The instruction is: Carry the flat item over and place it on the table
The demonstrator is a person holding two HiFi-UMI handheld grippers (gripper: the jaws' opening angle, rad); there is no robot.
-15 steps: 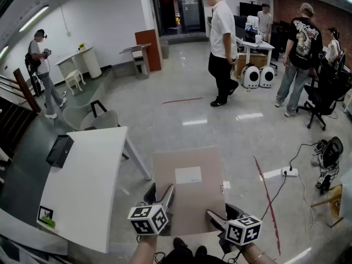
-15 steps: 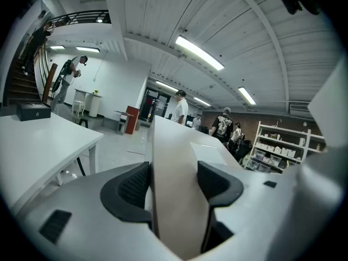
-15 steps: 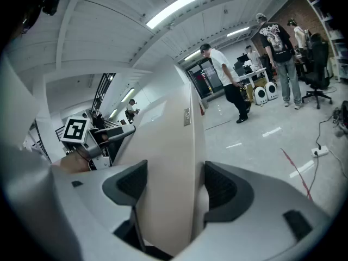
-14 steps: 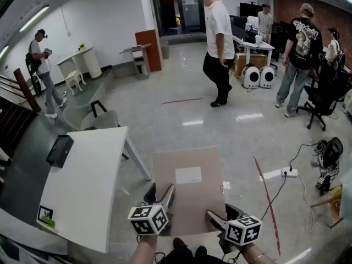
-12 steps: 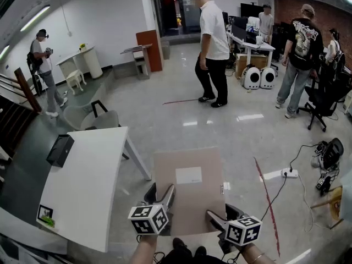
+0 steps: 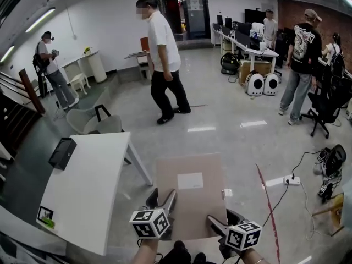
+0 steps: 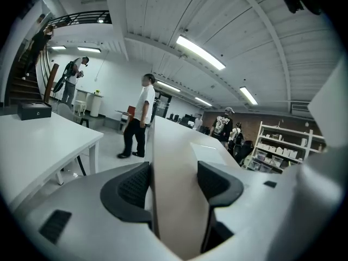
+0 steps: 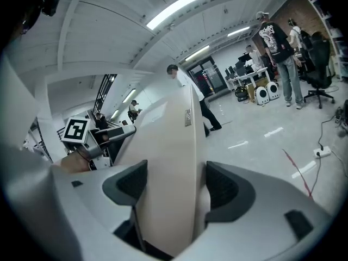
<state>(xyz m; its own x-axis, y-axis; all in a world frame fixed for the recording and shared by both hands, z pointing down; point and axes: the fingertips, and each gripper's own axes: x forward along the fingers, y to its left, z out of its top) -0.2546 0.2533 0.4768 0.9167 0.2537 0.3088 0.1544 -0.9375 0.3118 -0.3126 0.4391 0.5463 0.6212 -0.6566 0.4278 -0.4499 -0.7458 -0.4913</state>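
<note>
Head view, left tongs (image 6: pixel 160 198), right tongs (image 6: pixel 223 219) clamping flat box (image 6: pixel 192 199), near corners hidden.

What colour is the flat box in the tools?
The flat box is light brown; the head view shows it best.

No print can be read (the white label (image 6: pixel 190 181) on the flat box (image 6: pixel 192 213) is blurred).

An open-plan office — desks with monitors (image 6: pixel 263 52), a swivel chair (image 6: pixel 324 106), strip lights (image 6: pixel 41 18).
</note>
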